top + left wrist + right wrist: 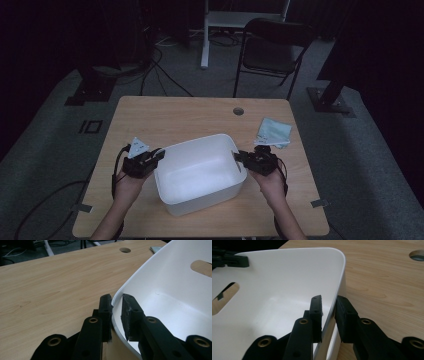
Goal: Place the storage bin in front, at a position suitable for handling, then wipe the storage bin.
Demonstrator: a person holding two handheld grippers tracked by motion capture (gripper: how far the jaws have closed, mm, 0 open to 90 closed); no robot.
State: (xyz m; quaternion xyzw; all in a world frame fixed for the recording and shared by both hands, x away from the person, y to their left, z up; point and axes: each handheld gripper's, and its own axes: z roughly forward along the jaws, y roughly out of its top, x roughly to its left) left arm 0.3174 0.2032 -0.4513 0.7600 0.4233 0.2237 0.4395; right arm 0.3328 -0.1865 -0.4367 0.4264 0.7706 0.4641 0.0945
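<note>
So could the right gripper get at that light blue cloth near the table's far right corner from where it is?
Probably yes: the cloth lies just beyond the right gripper with bare table between, but its jaws straddle the white tub's rim.

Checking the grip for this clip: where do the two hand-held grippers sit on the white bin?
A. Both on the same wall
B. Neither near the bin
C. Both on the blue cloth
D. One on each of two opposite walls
D: the left hand-held gripper straddles one wall of the white bin and the right hand-held gripper straddles the opposite wall, one jaw inside and one outside.
</note>
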